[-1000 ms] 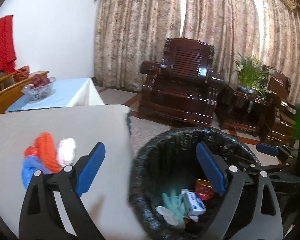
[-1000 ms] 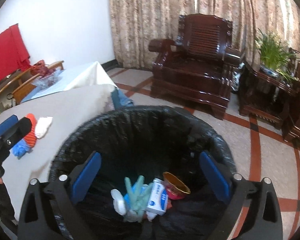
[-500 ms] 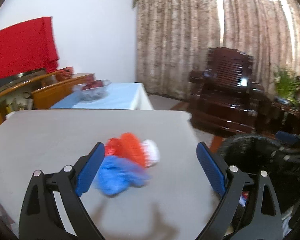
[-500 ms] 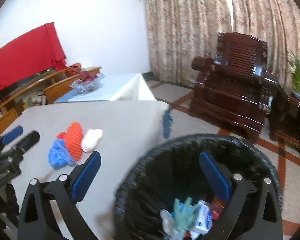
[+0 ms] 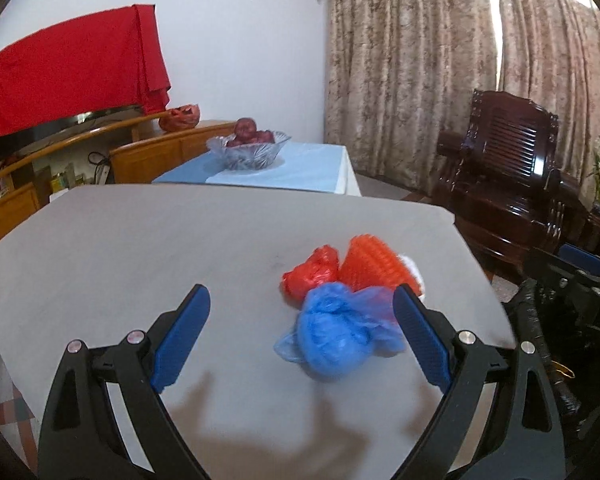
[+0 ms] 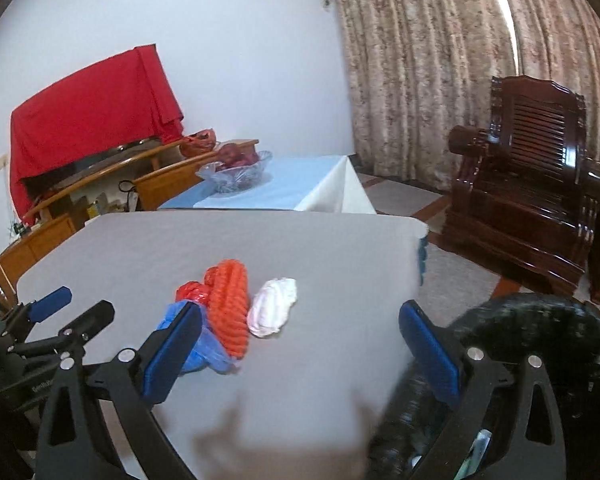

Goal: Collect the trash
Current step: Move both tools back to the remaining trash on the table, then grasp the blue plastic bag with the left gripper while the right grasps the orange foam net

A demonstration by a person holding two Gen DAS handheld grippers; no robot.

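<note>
Left gripper point(image 5: 302, 328) hovering with jaws spread over blue bag point(image 5: 336, 334) on grey table point(image 5: 140, 240), right gripper point(image 6: 300, 344) also spread, nothing held; advising lowering straight, closing on bunched middle, avoiding red bag point(image 5: 310, 274) touching behind

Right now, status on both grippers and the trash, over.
Left gripper open, empty, lined up on blue bag. Right gripper open, empty. Orange net, red bag, white wad clustered on table. Bin at right; path clear.
</note>
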